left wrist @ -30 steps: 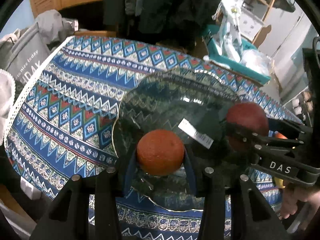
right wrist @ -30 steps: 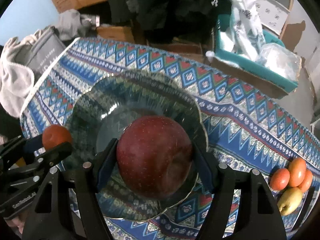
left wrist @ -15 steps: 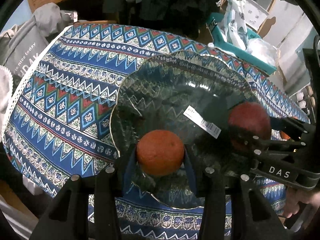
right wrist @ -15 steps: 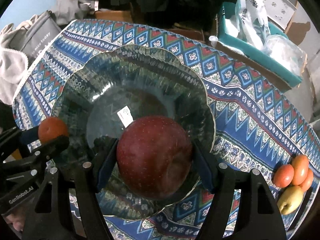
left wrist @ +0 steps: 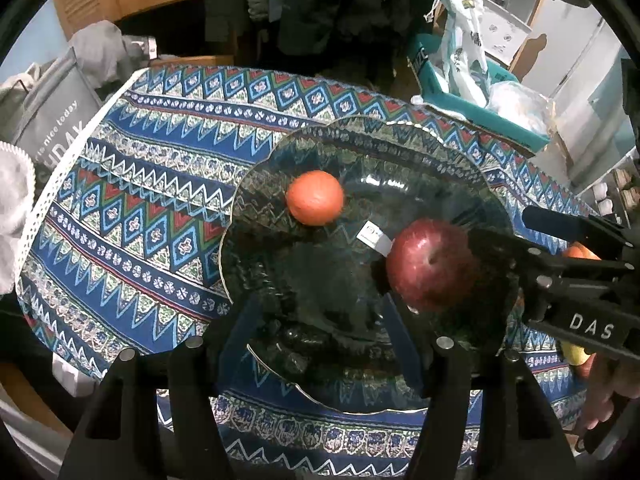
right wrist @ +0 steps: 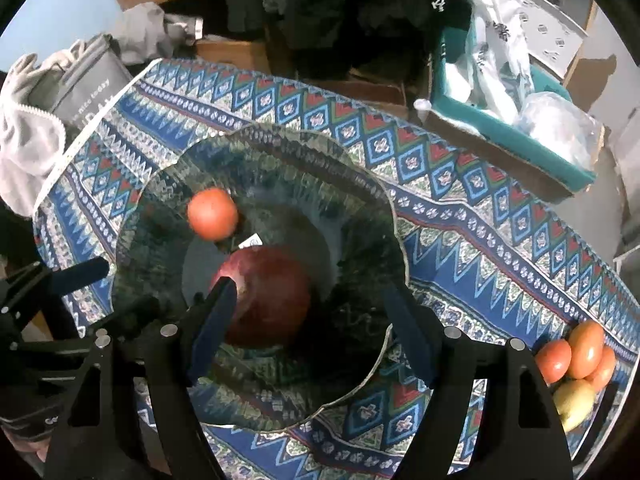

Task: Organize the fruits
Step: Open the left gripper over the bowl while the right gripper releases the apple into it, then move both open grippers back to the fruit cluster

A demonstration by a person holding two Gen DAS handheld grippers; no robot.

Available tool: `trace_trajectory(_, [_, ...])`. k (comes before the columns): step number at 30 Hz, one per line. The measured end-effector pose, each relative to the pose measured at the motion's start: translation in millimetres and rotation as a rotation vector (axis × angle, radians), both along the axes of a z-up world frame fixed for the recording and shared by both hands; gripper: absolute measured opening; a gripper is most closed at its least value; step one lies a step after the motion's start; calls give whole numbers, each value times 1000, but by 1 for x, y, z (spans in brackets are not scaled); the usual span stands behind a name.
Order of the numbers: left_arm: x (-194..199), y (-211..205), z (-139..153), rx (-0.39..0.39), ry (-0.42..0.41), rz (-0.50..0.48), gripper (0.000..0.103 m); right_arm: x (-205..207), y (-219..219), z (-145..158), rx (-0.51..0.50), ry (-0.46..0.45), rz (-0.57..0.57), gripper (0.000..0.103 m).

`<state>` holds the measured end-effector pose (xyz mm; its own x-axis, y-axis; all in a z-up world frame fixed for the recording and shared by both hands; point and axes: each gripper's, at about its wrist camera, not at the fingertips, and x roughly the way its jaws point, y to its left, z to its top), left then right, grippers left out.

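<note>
Seen from the left wrist, a grey bag (left wrist: 48, 112) with white lettering stands off the left edge of the worktop (left wrist: 132, 216), which wears a blue zigzag-patterned cloth, and the dark glass bowl (left wrist: 256, 184) sits on that cloth to the right of it. Inside the bowl lies the orange (left wrist: 315, 197), loose and well forward of the left hand-held gripper (left wrist: 320, 344), whose jaws have just been opening and now stand apart with nothing between them. Further right the red apple (left wrist: 430, 264) rests in the bowl beside a white label (left wrist: 374, 237), and the right hand-held gripper (left wrist: 496, 240) reaches in from the right edge with the letters DAS on its body (a detail only this view gives). The right wrist view shows the same orange (right wrist: 213, 213) at the bowl's left slope and the apple (right wrist: 272, 296) lower down: the right hand-held gripper (right wrist: 308, 320) has its jaws spread, having just been opening, its left finger just beside the apple and its right finger clear of it. Only this view shows plainly, at the far right of the worktop, a small cluster of orange-red fruits (right wrist: 576, 352) with one yellow fruit (right wrist: 576, 402) touching them
</note>
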<state>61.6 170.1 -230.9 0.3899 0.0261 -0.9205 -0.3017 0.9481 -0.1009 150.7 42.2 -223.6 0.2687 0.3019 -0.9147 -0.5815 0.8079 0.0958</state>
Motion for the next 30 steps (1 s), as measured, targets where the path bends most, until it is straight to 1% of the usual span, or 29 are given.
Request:
trace_trajectory(7, [-3,-2,16,-6,-40,7,69,3,-17,26,46,-33,-52,78])
trace_trajectory(16, [-2,-18,32,-32,-80,-11,69,-7,-48,63,68,-124,-101,78])
trace_trajectory(22, [0,-37,47,-35,-114,-48,69,-17,-76,85,79,-174,-127,78])
trace_trajectory(26, [1,-53,58,-34,-139,-81,73,-24,-97,97,95,-196,-152,78])
trace_trajectory(30, [3,-72,68,-29,-162,-120,73,-31,-119,107,101,-222,-180,78])
